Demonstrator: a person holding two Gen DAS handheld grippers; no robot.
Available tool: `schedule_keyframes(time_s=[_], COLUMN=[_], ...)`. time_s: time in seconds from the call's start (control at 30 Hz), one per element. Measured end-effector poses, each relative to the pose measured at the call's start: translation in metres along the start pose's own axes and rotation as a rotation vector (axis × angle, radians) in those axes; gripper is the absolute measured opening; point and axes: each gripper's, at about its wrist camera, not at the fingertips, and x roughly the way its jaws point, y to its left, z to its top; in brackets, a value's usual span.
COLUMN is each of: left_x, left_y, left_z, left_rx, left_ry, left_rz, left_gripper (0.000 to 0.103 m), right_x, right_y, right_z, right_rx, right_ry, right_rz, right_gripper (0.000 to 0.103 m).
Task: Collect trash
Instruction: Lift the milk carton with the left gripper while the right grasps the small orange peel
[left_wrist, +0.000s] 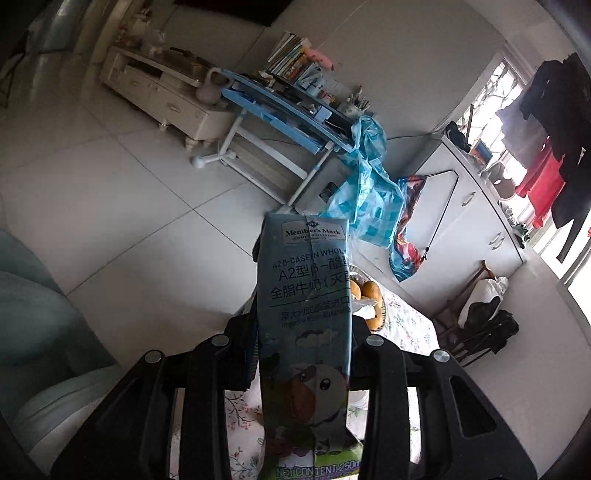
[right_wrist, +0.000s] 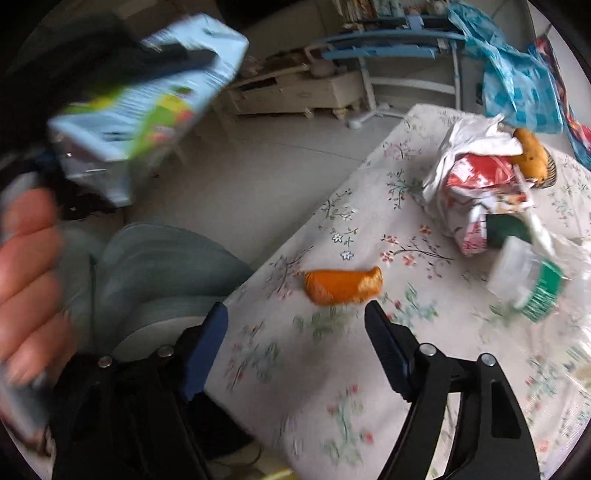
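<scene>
My left gripper (left_wrist: 303, 328) is shut on a blue milk carton (left_wrist: 306, 306) and holds it up in the air past the table's edge. The carton also shows, blurred, at the upper left of the right wrist view (right_wrist: 147, 103). My right gripper (right_wrist: 295, 314) is open and empty, just above the floral tablecloth (right_wrist: 332, 369). An orange wrapper (right_wrist: 343, 286) lies just ahead of its fingertips. Farther right lie a crumpled red and white bag (right_wrist: 476, 184) and a clear plastic cup with a green label (right_wrist: 528, 280).
A basket with yellow fruit (right_wrist: 532, 155) stands at the table's far end, also in the left wrist view (left_wrist: 369, 295). A grey-green sofa (right_wrist: 166, 266) is left of the table. A blue desk (left_wrist: 280, 110), a cream cabinet (left_wrist: 162, 92) and white cupboards (left_wrist: 472, 206) line the walls.
</scene>
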Motion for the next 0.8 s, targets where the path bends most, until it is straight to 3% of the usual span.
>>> schedule_keyframes(time_s=[0.1,0.23,0.33,0.6,0.8], left_x=[-0.005,-0.006,-0.005,-0.001,-0.001], left_y=[0.003,0.001,-0.002,-0.012,-0.025], left_z=[-0.001,-0.002,-0.002,-0.006,-0.011], left_rx=[-0.012,-0.01,-0.007,0.036,0.079], left_ry=[0.002,0.006,0.013,0.026,0.024], left_rz=[-0.01,-0.02,-0.026,-0.025,-0.029], left_gripper=[0.032,0.032,0.032,0.032,0.032], right_x=[0.017,0.022,0.018,-0.006,-0.035], right_y=[-0.004,-0.01,-0.019,-0.029,-0.044], right_z=[0.006,0.013,0.013,-0.012,-0.037], right_rx=[0.02,0.009,0.013,-0.011,0.04], right_ry=[0.004,-0.022,-0.02,-0.014,-0.029], right_rz=[-0.052,-0.119,-0.123,-0.115,-0.091], right_gripper=[0.066,0.041,0.035,0.031,0.03])
